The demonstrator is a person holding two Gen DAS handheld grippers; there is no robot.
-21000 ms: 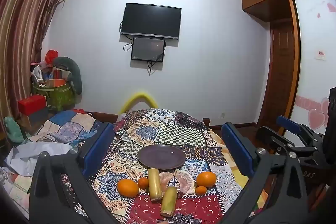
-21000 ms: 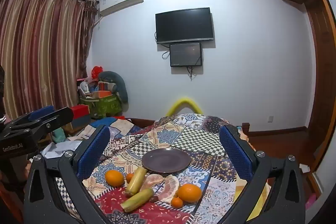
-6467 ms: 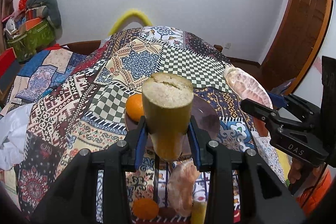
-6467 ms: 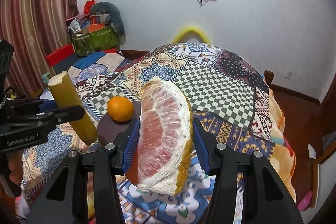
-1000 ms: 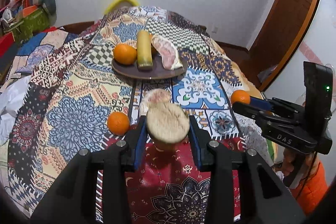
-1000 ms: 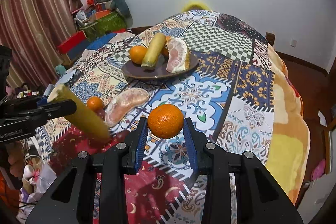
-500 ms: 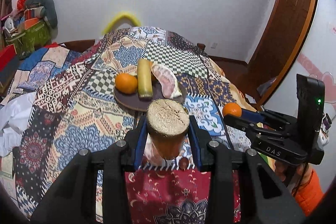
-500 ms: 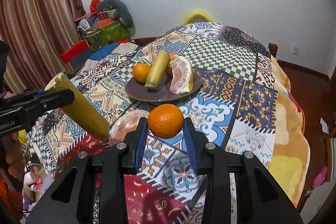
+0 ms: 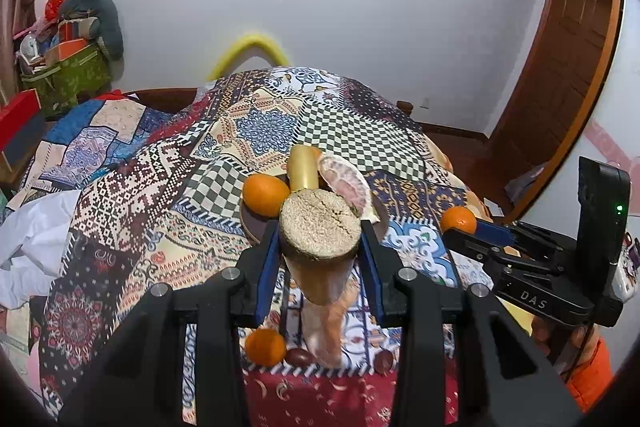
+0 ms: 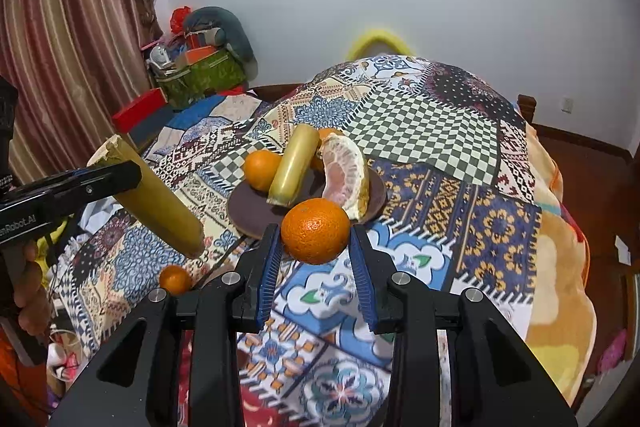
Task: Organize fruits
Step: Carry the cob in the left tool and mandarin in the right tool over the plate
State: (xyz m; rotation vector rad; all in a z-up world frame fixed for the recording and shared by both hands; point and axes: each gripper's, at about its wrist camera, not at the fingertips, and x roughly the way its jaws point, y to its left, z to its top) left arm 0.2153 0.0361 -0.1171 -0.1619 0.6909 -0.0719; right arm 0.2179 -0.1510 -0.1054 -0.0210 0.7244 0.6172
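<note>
My left gripper point(image 9: 319, 247) is shut on a yellow-green sugarcane piece point(image 9: 319, 229), held up in the air with its cut end toward the camera; from the right wrist the same sugarcane piece point(image 10: 158, 205) juts out at the left. An orange point(image 10: 315, 230) sits clamped in my right gripper point(image 10: 315, 257), just short of the brown plate point(image 10: 248, 213). The plate point(image 9: 250, 223) holds an orange point(image 9: 265, 195), a second sugarcane piece point(image 9: 303, 169) and a pomelo wedge point(image 9: 346, 183). On the cloth near me lie a small orange point(image 9: 265, 347) and a peeled pomelo segment point(image 9: 326, 327).
A patchwork quilt point(image 9: 260, 123) covers the whole bed. Two dark small fruits point(image 9: 300, 357) lie beside the small orange. Boxes and bags point(image 9: 60, 67) pile up at the left wall. A wooden door point(image 9: 560, 75) stands at the right. A person's hand point(image 10: 32, 291) holds the left gripper.
Both grippers have risen and moved forward toward the plate, each still gripping its fruit. The plate now sits closer behind the held sugarcane and orange.
</note>
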